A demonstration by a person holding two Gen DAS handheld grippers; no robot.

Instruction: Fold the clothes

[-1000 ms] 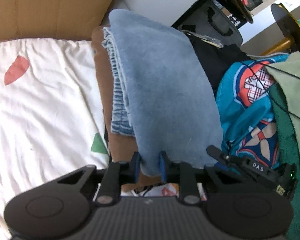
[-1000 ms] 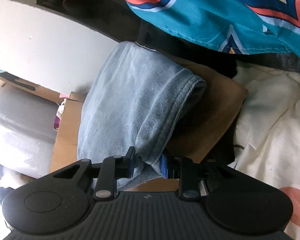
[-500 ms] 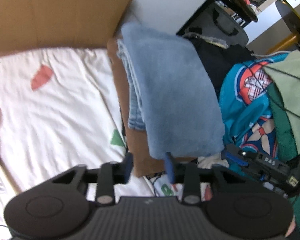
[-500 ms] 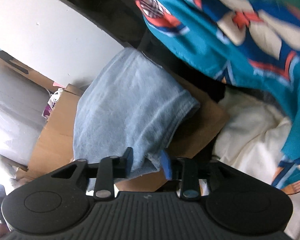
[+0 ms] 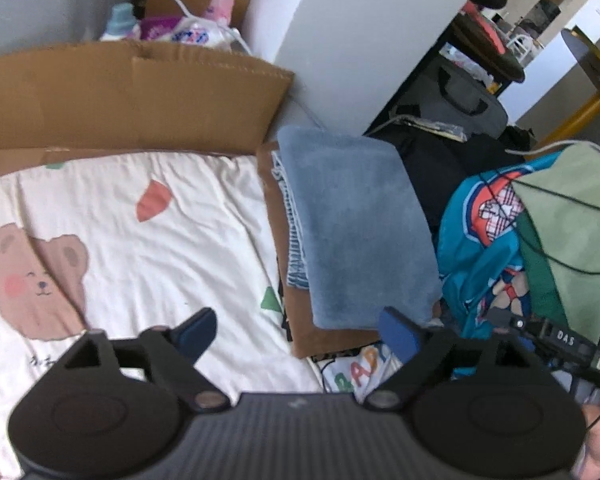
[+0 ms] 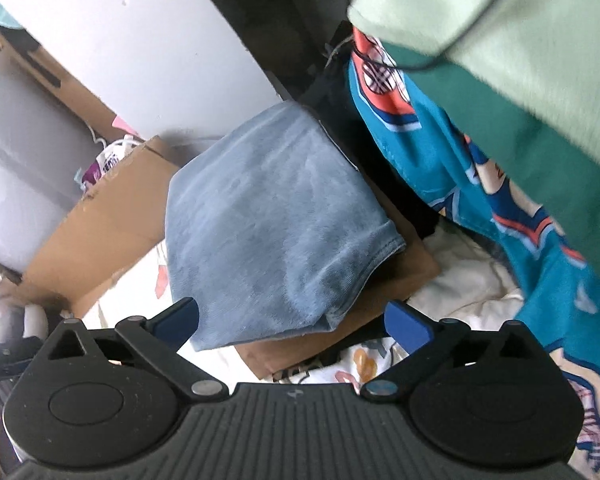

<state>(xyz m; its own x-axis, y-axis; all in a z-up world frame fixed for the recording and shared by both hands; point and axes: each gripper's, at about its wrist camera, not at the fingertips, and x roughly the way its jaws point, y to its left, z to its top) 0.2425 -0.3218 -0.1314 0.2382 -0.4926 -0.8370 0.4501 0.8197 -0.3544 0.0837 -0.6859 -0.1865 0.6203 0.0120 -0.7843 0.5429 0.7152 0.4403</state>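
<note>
folded blue garment (image 5: 356,228) lay on a brown folded one (image 5: 328,338), on the bed's edge.
its long axis ran away from the left gripper (image 5: 300,330); both it and the right gripper (image 6: 292,320) were spreading their jaws, empty. "das" showed on a black clip (image 5: 556,338).

A broad stretch of cream bedsheet printed with a brown bear (image 5: 112,240) lies bare and open left of the folded blue-grey garment (image 5: 352,224). A brown cardboard sheet (image 5: 120,96) walls the far edge. A crumpled teal patterned cloth (image 5: 476,248) and a hanging pale green garment (image 6: 500,20) crowd the right side.
</note>
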